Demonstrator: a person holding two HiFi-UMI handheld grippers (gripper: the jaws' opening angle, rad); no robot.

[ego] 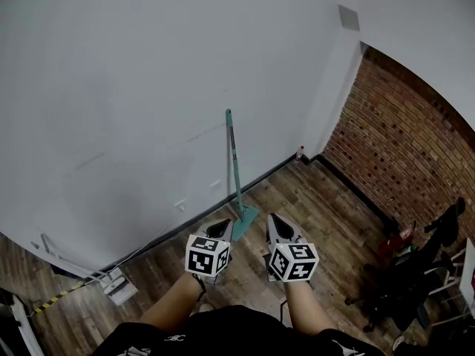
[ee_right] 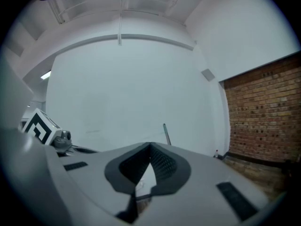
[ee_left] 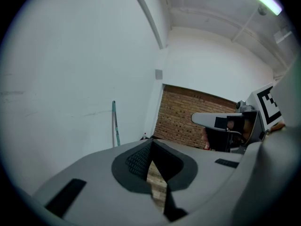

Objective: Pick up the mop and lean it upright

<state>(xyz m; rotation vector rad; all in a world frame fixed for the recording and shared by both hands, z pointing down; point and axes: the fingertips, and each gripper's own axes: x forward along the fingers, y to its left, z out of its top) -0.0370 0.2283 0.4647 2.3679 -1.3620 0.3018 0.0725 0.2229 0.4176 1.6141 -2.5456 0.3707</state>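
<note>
seeing mop [ego: 236, 176] leaned upright on white wall [ego: 133, 87], head down on wood floor [ego: 319, 199], small bottle [ego: 300, 153] off in the corner. got left gripper [ego: 220, 228] and right gripper [ego: 276, 225] side by side facing mop, apart from it. reading both jaw pairs as closed together, nothing between.
</note>
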